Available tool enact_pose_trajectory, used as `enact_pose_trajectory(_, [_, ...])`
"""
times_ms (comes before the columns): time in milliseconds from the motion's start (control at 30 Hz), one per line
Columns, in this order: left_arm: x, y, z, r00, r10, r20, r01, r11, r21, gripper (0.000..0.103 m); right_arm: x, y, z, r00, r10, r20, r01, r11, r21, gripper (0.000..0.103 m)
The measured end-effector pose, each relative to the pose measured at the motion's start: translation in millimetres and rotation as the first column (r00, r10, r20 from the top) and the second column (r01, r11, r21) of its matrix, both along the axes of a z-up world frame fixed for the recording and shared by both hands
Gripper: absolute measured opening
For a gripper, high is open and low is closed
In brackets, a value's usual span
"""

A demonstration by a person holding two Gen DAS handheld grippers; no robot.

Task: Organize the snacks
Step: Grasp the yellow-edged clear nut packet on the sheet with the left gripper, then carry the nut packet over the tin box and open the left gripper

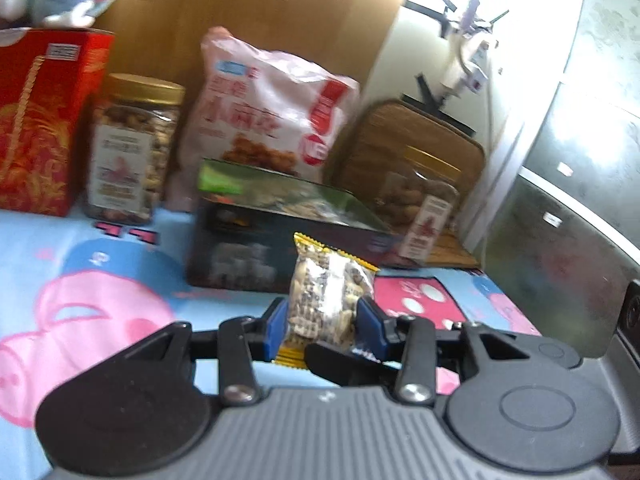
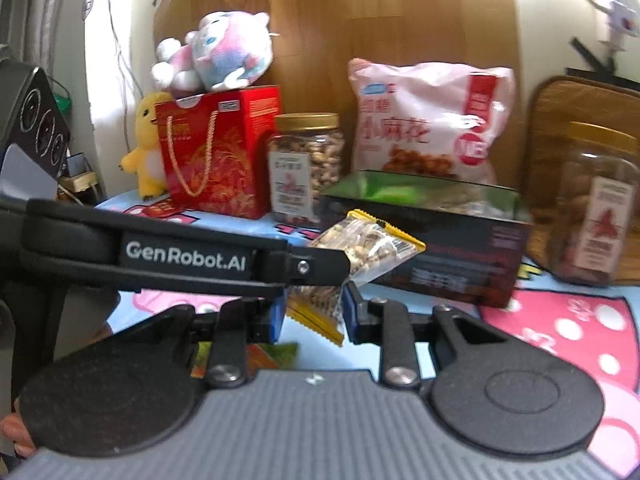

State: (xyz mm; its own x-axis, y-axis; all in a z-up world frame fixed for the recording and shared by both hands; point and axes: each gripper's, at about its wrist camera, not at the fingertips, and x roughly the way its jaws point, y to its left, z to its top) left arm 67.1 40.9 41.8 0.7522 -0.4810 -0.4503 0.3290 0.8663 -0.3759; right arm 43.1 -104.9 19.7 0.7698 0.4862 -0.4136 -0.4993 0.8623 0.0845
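A small nut packet (image 1: 326, 300) is pinched in the left gripper (image 1: 325, 322) jaws; the right gripper (image 2: 313, 312) jaws grip its other end, near the open snack box (image 2: 432, 236). Releasing one side before lowering it would avoid tearing.

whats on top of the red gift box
A pink and white plush toy lies on the red gift box. A yellow plush stands beside it; the box's inside is hidden.

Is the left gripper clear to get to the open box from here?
Probably yes. The left gripper, shut on a packet, faces the box just ahead, its top open and nothing between. The right gripper sits at the packet's lower end, though.
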Motion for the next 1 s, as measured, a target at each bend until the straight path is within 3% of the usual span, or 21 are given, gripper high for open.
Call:
enact_pose_trajectory(267, [7.8, -45.1, -20.3, 0.991, -0.091, -0.094, 0.092, 0.996, 0.009, 0.039, -7.4, -42.1, -16.9, 0.994, -0.076, -0.084, 0.076, 0.997, -0.003, 0.032])
enact_pose_trajectory(467, [15.9, -59.5, -38.4, 0.979, -0.107, -0.173, 0.113, 0.993, 0.027, 0.039, -8.5, -55.3, -33.0, 0.982, -0.089, -0.167, 0.091, 0.996, 0.006, 0.033])
enact_pose_trajectory(700, [19.0, -59.3, -40.0, 0.984, -0.062, -0.169, 0.074, 0.995, 0.067, 0.045, -11.8, -52.1, -39.5, 0.984, -0.069, -0.163, 0.068, 0.998, -0.010, 0.036])
enact_pose_trajectory(767, [19.6, -57.4, -38.9, 0.985, -0.047, -0.168, 0.060, 0.996, 0.068, 0.053, -10.3, -54.6, -41.3, 0.983, -0.065, -0.170, 0.066, 0.998, -0.001, 0.037])
enact_pose_trajectory(1000, [23.9, -56.3, -42.8, 0.980, -0.049, -0.195, 0.062, 0.996, 0.063, 0.054, -7.5, -61.9, -42.3, 0.979, -0.073, -0.191, 0.081, 0.996, 0.037, 0.043])
